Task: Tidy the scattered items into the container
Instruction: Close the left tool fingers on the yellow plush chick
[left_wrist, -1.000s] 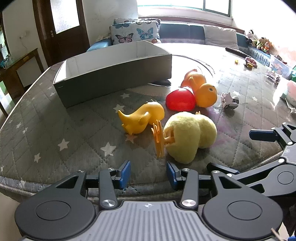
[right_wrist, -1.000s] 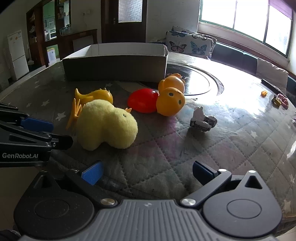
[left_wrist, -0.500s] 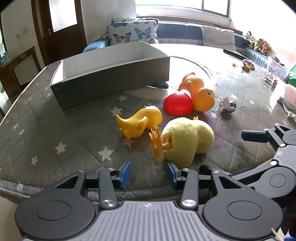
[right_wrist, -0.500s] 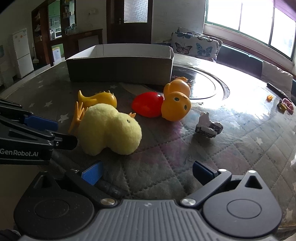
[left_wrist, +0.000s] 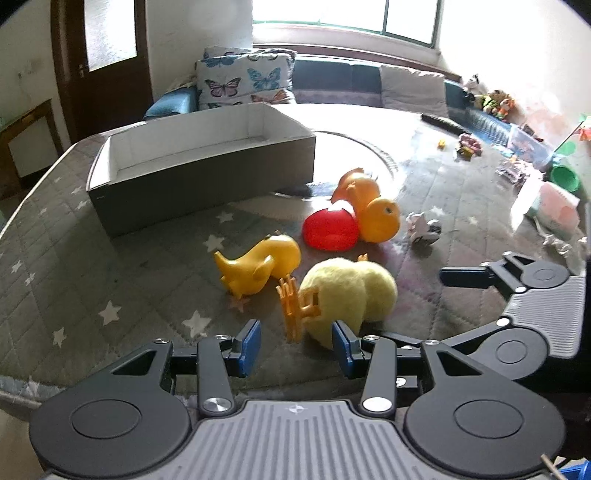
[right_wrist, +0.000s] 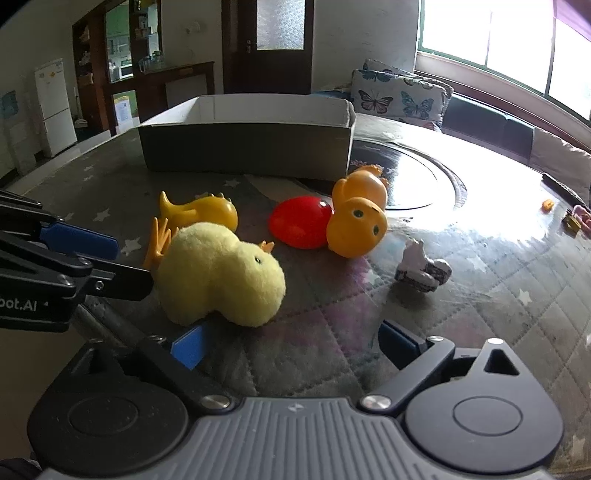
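A fluffy yellow plush chick (left_wrist: 347, 295) (right_wrist: 221, 277) with orange plastic feet lies on its side just ahead of both grippers. Behind it lie a yellow rubber duck (left_wrist: 258, 266) (right_wrist: 199, 214), a red dome-shaped toy (left_wrist: 330, 229) (right_wrist: 301, 225) and an orange rubber duck (left_wrist: 373, 206) (right_wrist: 356, 214). A small white and grey toy (left_wrist: 424, 229) (right_wrist: 423, 271) sits to the right. The grey cardboard box (left_wrist: 199, 177) (right_wrist: 247, 147), white inside, stands behind them with nothing visible in it. My left gripper (left_wrist: 295, 349) is open near the chick's feet. My right gripper (right_wrist: 291, 343) is open wide in front of the chick.
The round table (left_wrist: 74, 258) has a star-patterned quilted cover and a glass turntable (right_wrist: 417, 177) in the middle. Small toys (left_wrist: 467, 146), a green cup (left_wrist: 563, 177) and a black remote (left_wrist: 443, 123) lie at the far right. A sofa with butterfly cushions (left_wrist: 243, 81) stands behind.
Both grippers have moved forward and a little higher over the table, so the plush chick now lies closer to their fingertips. No toy has moved.
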